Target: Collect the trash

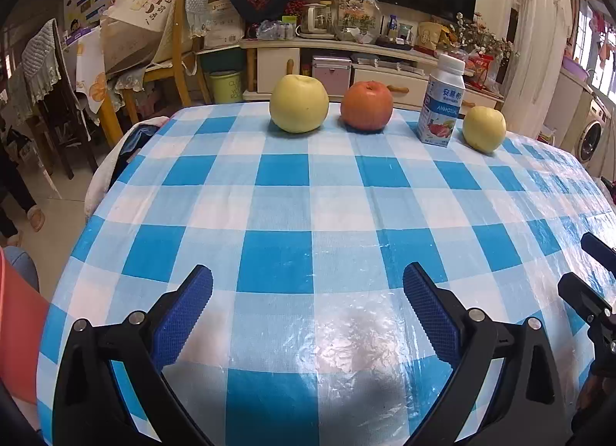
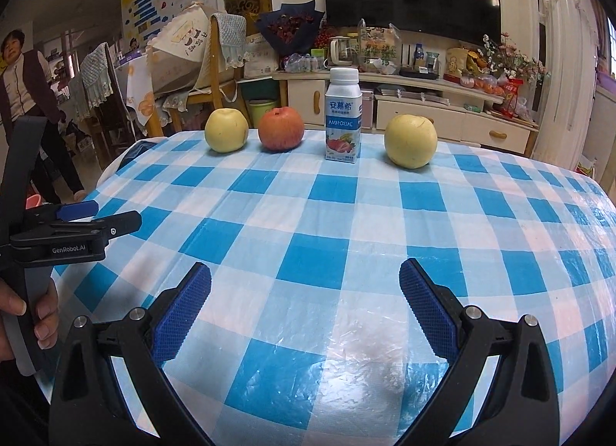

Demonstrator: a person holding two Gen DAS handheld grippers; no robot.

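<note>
A white and blue yogurt drink bottle (image 1: 442, 105) (image 2: 343, 119) stands upright near the far edge of the blue checked table (image 1: 308, 223) (image 2: 346, 223), in a row with fruit. My left gripper (image 1: 308, 292) hovers open over the near part of the table, nothing between its blue pads. My right gripper (image 2: 306, 292) is open too, also over bare cloth and well short of the bottle. In the right wrist view the left gripper (image 2: 96, 215) shows at the left edge, held by a hand (image 2: 23, 315).
Two yellow apples (image 1: 298, 103) (image 1: 484, 128) and a red apple (image 1: 366, 104) flank the bottle. Behind the table are a cluttered TV cabinet (image 1: 385, 57), chairs (image 1: 169, 42) and a green bin (image 1: 226, 86). A person (image 2: 27, 107) stands at the far left.
</note>
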